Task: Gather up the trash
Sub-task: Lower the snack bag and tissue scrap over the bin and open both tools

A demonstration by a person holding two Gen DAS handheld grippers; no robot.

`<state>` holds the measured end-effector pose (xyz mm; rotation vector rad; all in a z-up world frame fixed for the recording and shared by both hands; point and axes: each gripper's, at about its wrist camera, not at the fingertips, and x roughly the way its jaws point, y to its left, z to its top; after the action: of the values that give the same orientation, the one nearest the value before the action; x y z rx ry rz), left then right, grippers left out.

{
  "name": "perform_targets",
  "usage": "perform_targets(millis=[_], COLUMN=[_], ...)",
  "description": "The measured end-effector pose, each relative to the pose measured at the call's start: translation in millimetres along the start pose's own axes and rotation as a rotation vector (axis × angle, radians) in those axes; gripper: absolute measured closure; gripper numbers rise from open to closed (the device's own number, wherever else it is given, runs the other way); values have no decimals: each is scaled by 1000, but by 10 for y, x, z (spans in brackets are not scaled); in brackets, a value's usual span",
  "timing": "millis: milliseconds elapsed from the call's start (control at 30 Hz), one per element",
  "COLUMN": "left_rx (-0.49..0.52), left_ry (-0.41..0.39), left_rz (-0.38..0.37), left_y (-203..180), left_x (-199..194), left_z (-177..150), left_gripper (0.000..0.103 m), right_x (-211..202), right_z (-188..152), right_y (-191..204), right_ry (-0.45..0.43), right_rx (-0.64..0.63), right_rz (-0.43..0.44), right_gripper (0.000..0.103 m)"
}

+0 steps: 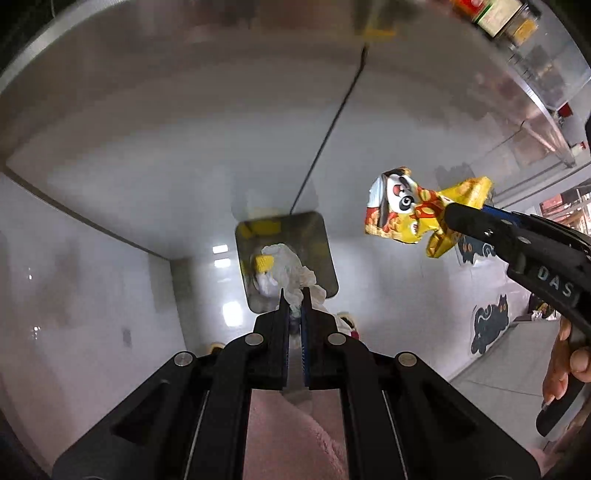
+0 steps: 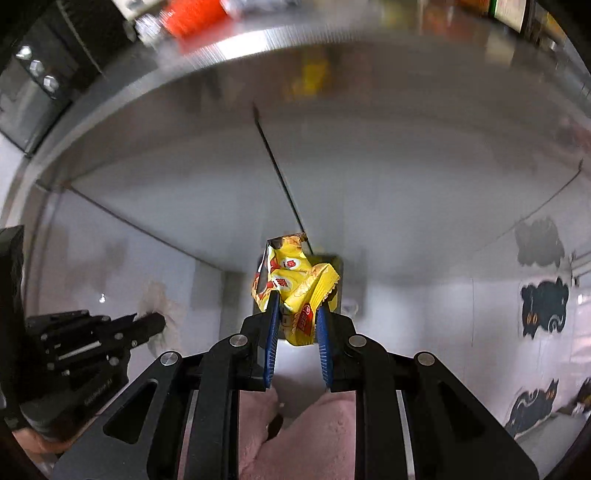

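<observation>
My left gripper [image 1: 294, 295] is shut on a crumpled white tissue [image 1: 291, 267] and holds it over the opening of a small metal bin [image 1: 325, 240] on the floor. Yellow trash [image 1: 264, 263] lies inside the bin. My right gripper [image 2: 297, 302] is shut on a crumpled yellow snack wrapper [image 2: 295, 282]. In the left wrist view that wrapper [image 1: 410, 210] hangs in the air to the right of the bin, held by the right gripper [image 1: 448, 218]. In the right wrist view the left gripper [image 2: 159, 321] shows at the left, and the bin [image 2: 338, 264] is mostly hidden behind the wrapper.
A steel counter front [image 1: 184, 129] with a dark vertical seam [image 1: 332, 125] rises behind the bin. Jars and packets [image 1: 502, 18] stand on the shelf above. Black cat stickers [image 2: 543, 306] mark the white wall at the right. Glossy white floor [image 1: 92, 288] surrounds the bin.
</observation>
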<state>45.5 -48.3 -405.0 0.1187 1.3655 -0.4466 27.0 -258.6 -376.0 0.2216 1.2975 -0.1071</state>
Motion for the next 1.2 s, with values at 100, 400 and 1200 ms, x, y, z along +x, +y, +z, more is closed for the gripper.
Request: perform_targets(millis=[100, 400, 1200], left_rx=[-17, -54, -39], left_ry=[13, 88, 78], left_rz=[-9, 0, -10], left_y=[14, 148, 146], left_x=[224, 777, 804], left_z=[-1, 137, 435], left_gripper=[99, 99, 62], right_x=[311, 980, 1004], right_z=[6, 115, 377], right_y=[-82, -122, -168], right_ry=[59, 167, 154], right_rx=[47, 98, 128], right_rz=[7, -18, 0], right_gripper=[83, 82, 48])
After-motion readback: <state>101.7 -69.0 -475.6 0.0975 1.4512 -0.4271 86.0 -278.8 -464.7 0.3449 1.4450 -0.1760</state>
